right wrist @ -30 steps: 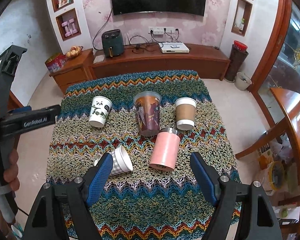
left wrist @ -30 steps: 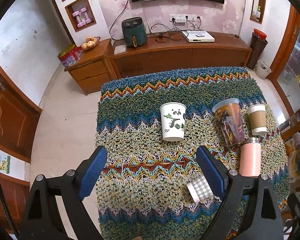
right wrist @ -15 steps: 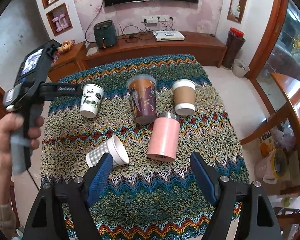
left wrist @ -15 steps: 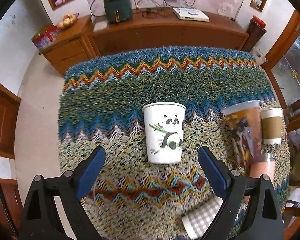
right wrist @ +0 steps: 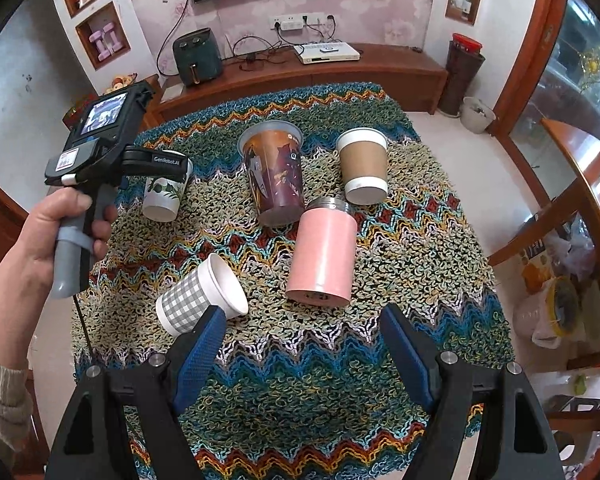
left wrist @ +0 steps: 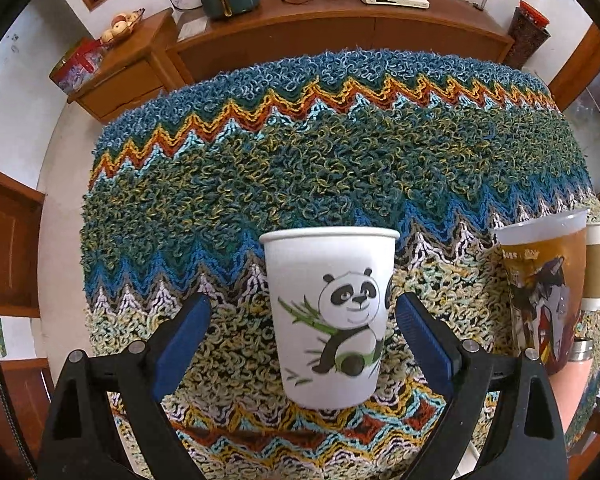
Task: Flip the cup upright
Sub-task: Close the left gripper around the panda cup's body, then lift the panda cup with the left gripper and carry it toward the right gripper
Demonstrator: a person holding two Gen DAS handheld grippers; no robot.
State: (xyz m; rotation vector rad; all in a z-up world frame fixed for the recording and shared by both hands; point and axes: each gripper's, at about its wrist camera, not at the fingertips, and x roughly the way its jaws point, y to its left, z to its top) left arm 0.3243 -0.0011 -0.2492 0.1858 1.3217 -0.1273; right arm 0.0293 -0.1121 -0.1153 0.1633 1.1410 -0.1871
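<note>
A white panda paper cup (left wrist: 332, 316) stands on the zigzag knitted cloth (left wrist: 300, 168) with its wide rim up. My left gripper (left wrist: 302, 320) is open, its blue fingers on either side of the cup's lower half, apart from it. The cup also shows in the right wrist view (right wrist: 162, 196), partly behind the hand-held left gripper (right wrist: 156, 162). A grey checked cup (right wrist: 200, 296) lies on its side near my right gripper (right wrist: 300, 340), which is open and empty above the cloth's near part.
A brown printed plastic cup (right wrist: 276, 176), a kraft-sleeved paper cup (right wrist: 364, 168) and a pink steel tumbler (right wrist: 324, 252) stand mid-cloth. A wooden TV cabinet (right wrist: 320, 76) runs behind the table. A chair (right wrist: 572, 216) and bags are on the right.
My left gripper has moved forward and down to the panda cup, which now sits between its open fingers. My right gripper has stayed nearly still.
</note>
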